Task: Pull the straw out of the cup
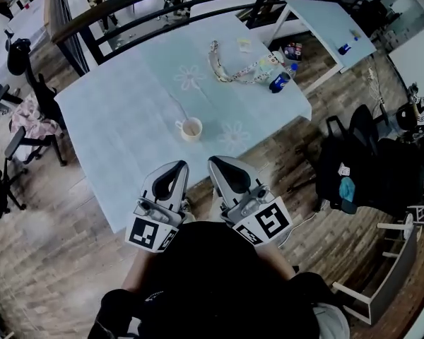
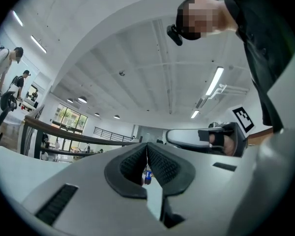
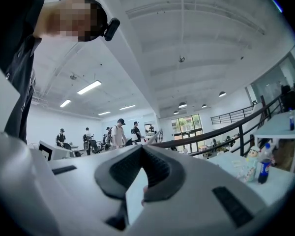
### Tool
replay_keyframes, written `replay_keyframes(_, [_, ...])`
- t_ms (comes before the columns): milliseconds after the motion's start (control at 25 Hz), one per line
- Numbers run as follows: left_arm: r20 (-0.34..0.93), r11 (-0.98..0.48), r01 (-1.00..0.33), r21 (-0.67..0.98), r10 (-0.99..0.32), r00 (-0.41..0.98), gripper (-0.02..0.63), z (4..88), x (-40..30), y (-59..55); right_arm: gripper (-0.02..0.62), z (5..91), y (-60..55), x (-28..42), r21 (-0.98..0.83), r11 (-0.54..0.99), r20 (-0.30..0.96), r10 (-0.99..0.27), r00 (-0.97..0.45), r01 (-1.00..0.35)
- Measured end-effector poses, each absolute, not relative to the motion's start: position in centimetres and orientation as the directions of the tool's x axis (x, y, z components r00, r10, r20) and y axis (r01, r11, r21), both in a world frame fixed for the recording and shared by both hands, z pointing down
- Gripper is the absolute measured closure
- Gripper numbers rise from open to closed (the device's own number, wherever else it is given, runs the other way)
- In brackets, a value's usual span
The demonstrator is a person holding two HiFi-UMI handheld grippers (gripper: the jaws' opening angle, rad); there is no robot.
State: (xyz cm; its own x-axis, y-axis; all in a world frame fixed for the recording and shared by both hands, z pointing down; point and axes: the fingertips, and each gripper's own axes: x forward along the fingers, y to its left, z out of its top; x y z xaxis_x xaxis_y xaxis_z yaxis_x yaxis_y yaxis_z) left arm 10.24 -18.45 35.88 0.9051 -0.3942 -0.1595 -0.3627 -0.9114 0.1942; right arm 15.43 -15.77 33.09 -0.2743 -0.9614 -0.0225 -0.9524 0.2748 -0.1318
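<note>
A white cup [image 1: 191,129] stands on the pale blue table [image 1: 120,119], with a thin straw [image 1: 178,108] leaning out of it toward the far left. Both grippers hover side by side at the table's near edge, short of the cup and touching nothing. My left gripper [image 1: 179,166] is shut with nothing in it, and its pads [image 2: 160,163] meet at the tip. My right gripper [image 1: 215,162] is also shut and holds nothing, its fingertips [image 3: 155,163] closed together. The cup is hidden behind the jaws in both gripper views.
A patterned lanyard [image 1: 230,70], a blue bottle [image 1: 279,82] and a small figure [image 3: 250,165] lie at the table's far right. A dark railing [image 1: 127,9] runs behind the table. Office chairs [image 1: 28,69] stand at the left and a black bag [image 1: 353,164] at the right.
</note>
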Motion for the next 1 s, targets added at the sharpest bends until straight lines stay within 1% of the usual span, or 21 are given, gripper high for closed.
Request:
replay_keyframes(120, [-0.142,-0.889,-0.41,0.201,-0.441,0.886,0.592,36.4,10.8,-19.5,0.588,33.2,-17.3,16.5,-0.141,0.313,-0.025,-0.95,-0.313,-0.939])
replay_keyframes(480, [-0.08,-0.799,-0.562,0.214,-0.588,0.805,0.592,38.2,14.5,-23.8,0.588,33.5,-22.8,19.9,-0.145,0.485,-0.011,-0.872,-0.489,-0.862])
replay_keyframes(800, [-0.034,-0.702,-0.679,0.216,-0.7,0.713,0.592,41.0,17.0,-27.5,0.588,34.2,-27.2,23.9,-0.146,0.587,0.003,-0.805,-0.594,-0.796])
replay_keyframes(1000, [0.063,-0.594,-0.763,0.255,-0.777,0.626,0.591,43.8,18.1,-29.2,0.588,35.0,-29.0,25.3,-0.166,0.655,0.017,-0.746,-0.666,-0.737])
